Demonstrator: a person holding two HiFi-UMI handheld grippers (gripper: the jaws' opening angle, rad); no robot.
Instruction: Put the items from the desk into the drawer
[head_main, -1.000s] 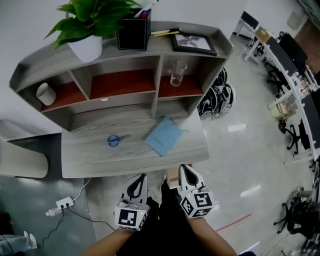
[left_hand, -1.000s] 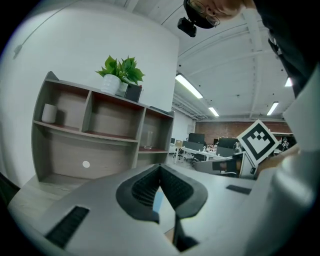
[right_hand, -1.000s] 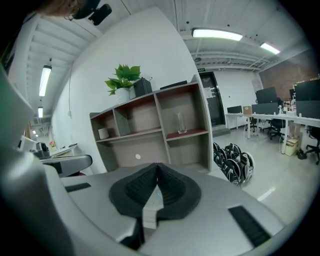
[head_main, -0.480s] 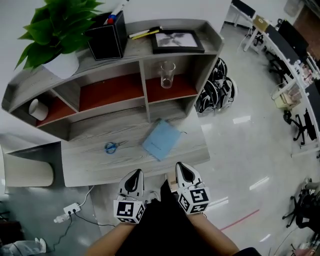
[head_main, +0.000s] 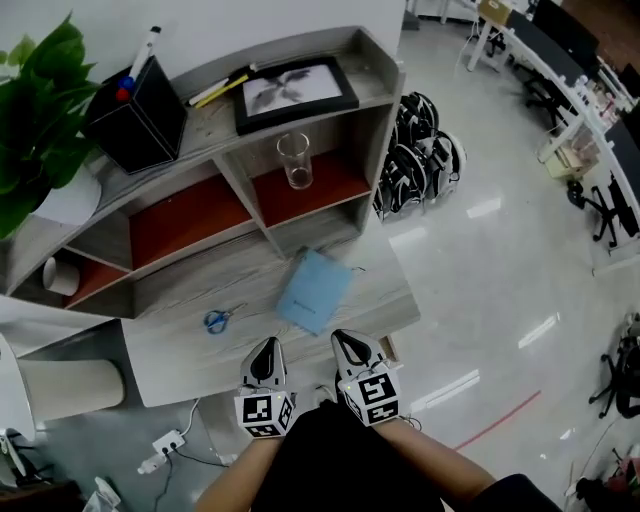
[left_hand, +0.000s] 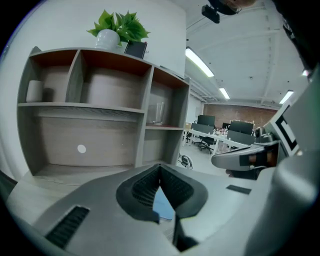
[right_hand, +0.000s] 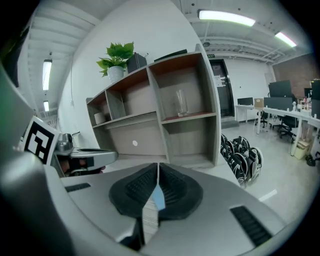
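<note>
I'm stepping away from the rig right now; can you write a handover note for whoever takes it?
Left tongs: shut, empty, by the near edge of the grey wooden desk.
Right tongs: shut, empty, beside them.
Light blue notebook and blue-handled scissors lie on the desk.
Done: nothing stowed; no open drawer in view.
Left to do: open the drawer, put both items in.

Power strip (head_main: 165, 441) on the floor (head_main: 480, 260)

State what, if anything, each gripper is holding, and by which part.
Nothing is held. The left gripper and the right gripper both have jaws together, empty, at the near edge of the desk. The blue notebook and scissors lie on it.
</note>
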